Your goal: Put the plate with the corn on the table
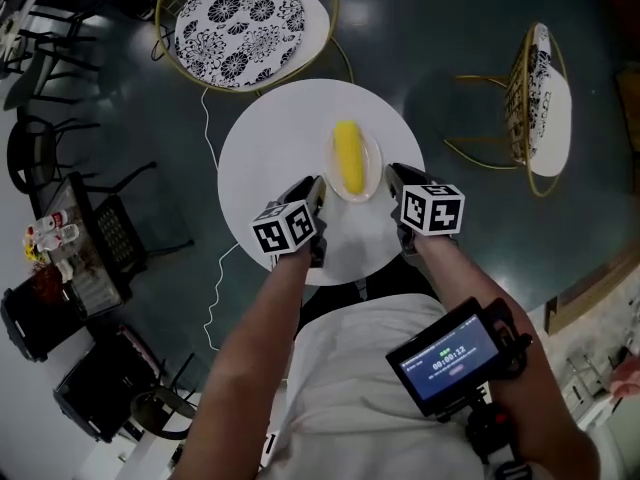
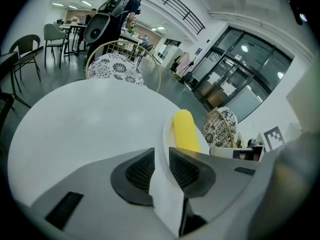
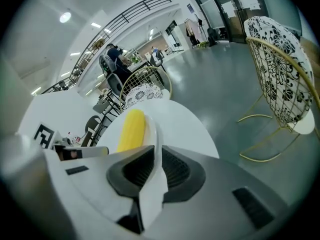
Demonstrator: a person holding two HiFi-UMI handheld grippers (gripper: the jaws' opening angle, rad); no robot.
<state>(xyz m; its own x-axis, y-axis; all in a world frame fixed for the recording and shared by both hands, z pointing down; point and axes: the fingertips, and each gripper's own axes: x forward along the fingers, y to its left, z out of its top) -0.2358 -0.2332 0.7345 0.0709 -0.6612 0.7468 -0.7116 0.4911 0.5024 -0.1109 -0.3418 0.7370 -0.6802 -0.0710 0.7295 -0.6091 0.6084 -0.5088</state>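
Right, our left gripper [image 1: 319, 185] and right gripper [image 1: 392, 173] each pinch the plate [image 1: 369, 184] by its rim, corn [image 1: 347, 156] aboard, centre frame over the table [image 1: 270, 138]; we should lower level, then let go together.

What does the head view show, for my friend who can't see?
The left gripper and the right gripper pinch opposite edges of a white plate carrying a yellow corn cob over a round white table. A gold-framed chair with a flowery seat stands beyond.
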